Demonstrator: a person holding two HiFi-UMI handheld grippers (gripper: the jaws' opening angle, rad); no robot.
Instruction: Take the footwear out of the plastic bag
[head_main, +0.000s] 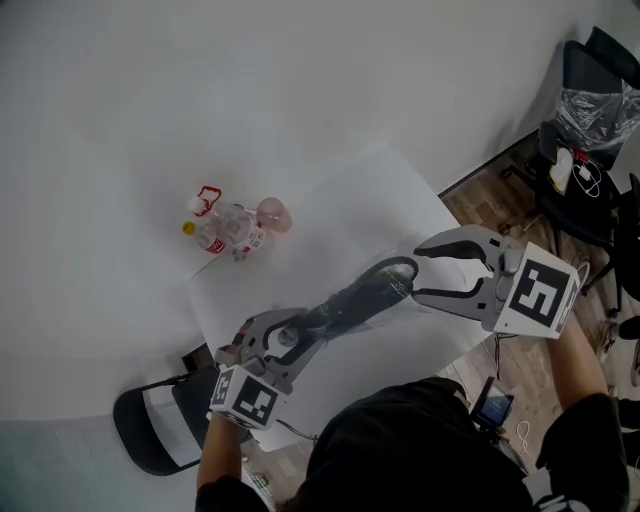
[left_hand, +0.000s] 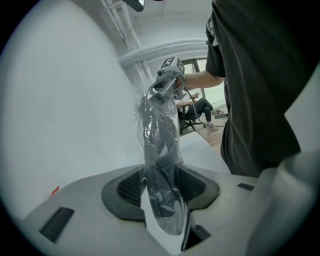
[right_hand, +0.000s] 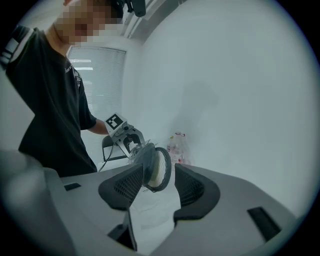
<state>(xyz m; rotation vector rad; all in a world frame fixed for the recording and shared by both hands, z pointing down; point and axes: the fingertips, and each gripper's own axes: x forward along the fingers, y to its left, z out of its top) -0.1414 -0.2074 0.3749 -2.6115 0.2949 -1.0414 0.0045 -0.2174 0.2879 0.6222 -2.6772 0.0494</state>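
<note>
A black chair (head_main: 150, 432) with a rounded seat stands at the lower left, beside the near corner of the table (head_main: 380, 185), whose top is smooth, matte and white. On the table's far left corner is a cluster of clear plastic bottles (head_main: 232, 226), one with a red cap, one with a yellow cap and one tinted pink.

The left gripper (head_main: 292, 335) has grey moulded jaws lined with dark ribbed pads, and a cube with black-and-white square markers (head_main: 245, 398) at its back. In the left gripper view the left gripper (left_hand: 161, 187) is pinched on one end of the footwear (left_hand: 161, 150) through the plastic bag (left_hand: 140, 116). The film is thin, clear and crinkled, and it clings to the dark shape inside.

The footwear (head_main: 350, 300) is long, flat and dark grey, and it stretches above the table from one gripper to the other. In the head view the bag's film is hard to make out.

The right gripper (head_main: 425, 272) stands spread wide around the footwear's other end. In the right gripper view that end of the footwear (right_hand: 156, 170) shows a rounded dark rim around a pale, cream-coloured face. It leans against one ribbed pad and there is a gap to the other, so the right gripper (right_hand: 159, 176) is not clamped on it.

At the far right, on a wood-plank floor (head_main: 480, 195), a second black chair (head_main: 590, 60) carries a heap of crumpled clear plastic (head_main: 600, 112).
</note>
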